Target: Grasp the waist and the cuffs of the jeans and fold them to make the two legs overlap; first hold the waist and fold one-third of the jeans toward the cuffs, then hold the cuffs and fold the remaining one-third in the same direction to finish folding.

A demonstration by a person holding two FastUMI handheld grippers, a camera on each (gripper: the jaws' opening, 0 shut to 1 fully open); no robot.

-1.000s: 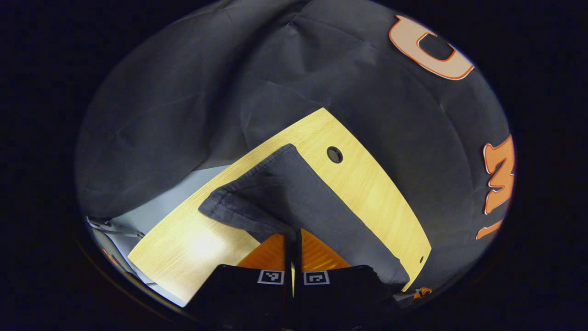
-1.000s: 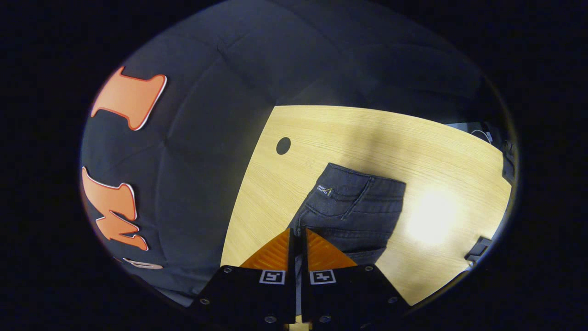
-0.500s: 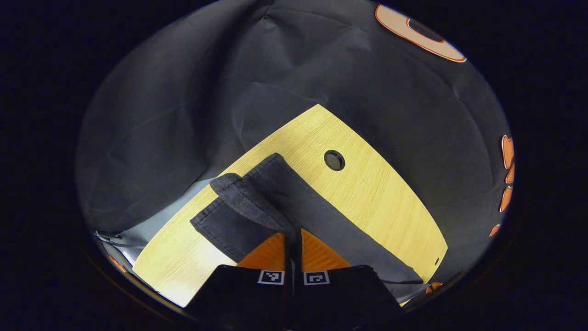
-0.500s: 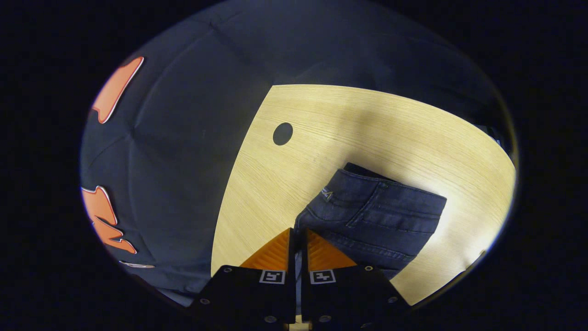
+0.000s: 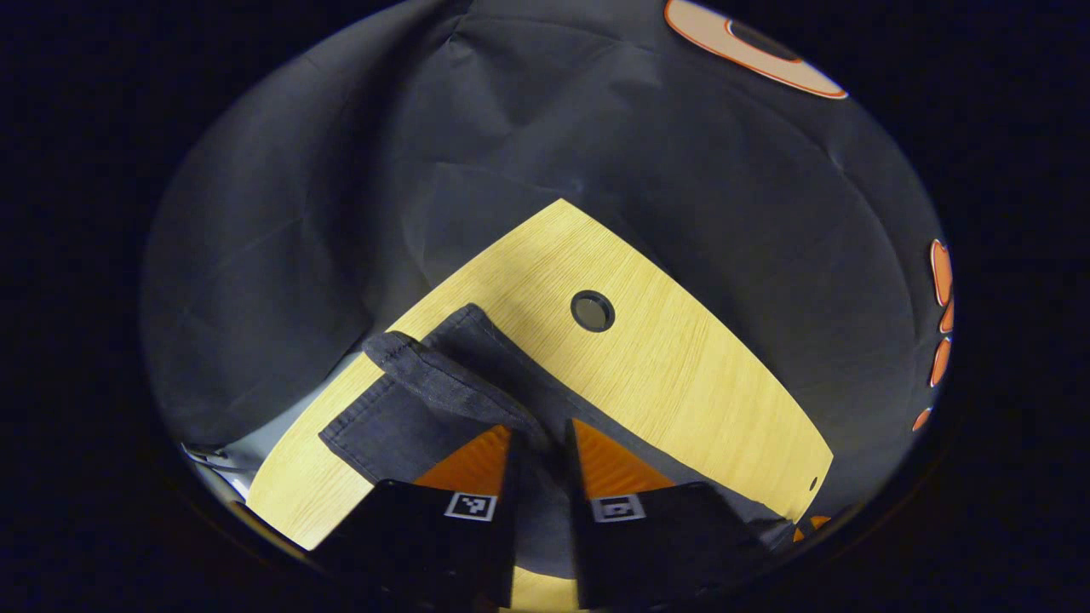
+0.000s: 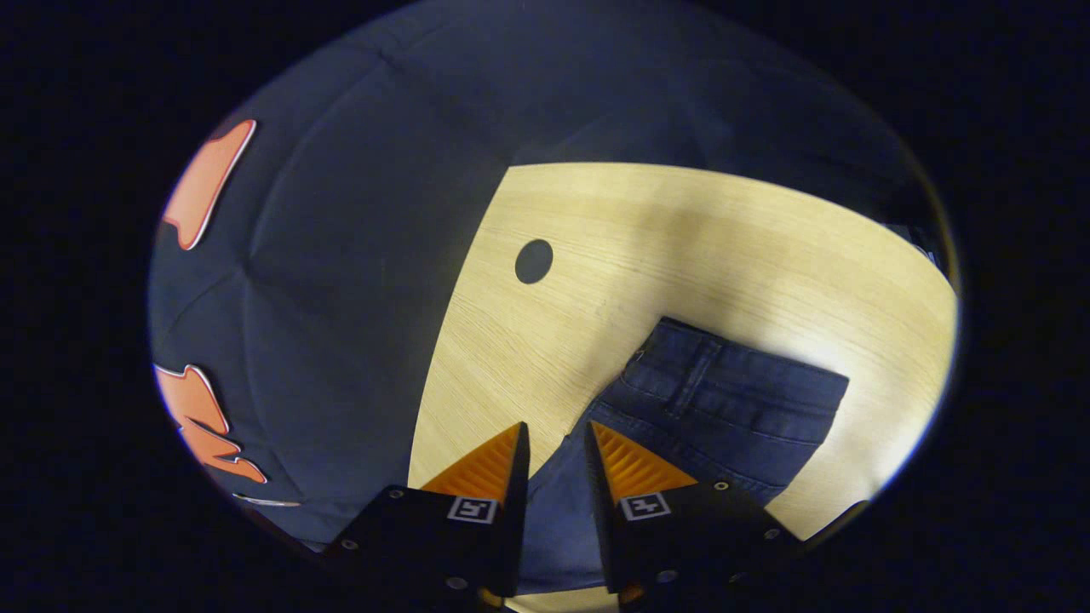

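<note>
Dark jeans lie on the light wooden table point(image 5: 681, 375). In the left gripper view the cuffs point(image 5: 400, 409) rest flat, one hem point(image 5: 443, 375) doubled over the other. My left gripper point(image 5: 541, 430) stands open over the leg cloth, which lies loose between its fingers. In the right gripper view the waist point(image 6: 732, 400), with its band and belt loop, lies flat on the table point(image 6: 681, 238). There my right gripper point(image 6: 554, 426) is open too, the denim edge running between its parted fingers.
A round cable hole point(image 5: 592, 311) point(image 6: 533, 260) sits in the tabletop near the jeans. Black cloth wall hangs close behind the table's far edge. Bare wood stretches beyond the waist, and the table's curved edge lies just left of my right gripper.
Both grippers were shut on the denim and have now parted their fingers. The cuffs and the waist have settled lower and flatter on the table.
</note>
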